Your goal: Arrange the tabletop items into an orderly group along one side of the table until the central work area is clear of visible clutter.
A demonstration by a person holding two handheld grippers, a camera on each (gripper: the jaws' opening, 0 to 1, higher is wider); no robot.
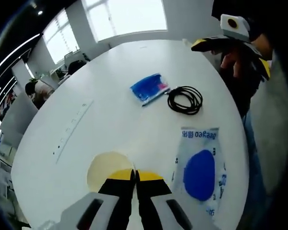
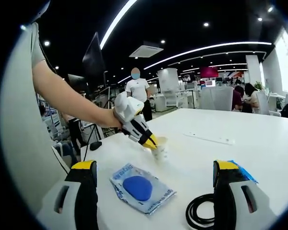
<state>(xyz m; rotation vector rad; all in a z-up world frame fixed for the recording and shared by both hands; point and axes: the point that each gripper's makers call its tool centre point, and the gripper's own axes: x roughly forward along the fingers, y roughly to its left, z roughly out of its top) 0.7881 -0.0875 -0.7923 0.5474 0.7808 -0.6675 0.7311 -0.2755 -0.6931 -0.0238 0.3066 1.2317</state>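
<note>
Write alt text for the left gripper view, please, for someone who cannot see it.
The left gripper, jaws closed on the rim of a paper cup, over a white table holding a clear packet with a blue disc, a coiled black cable and a blue pouch.

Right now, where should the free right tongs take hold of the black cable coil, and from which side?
Grip the black cable coil across its bundled strands, from above. It lies flat in a loose ring, so the open right tongs can probably straddle one side of it.
</note>
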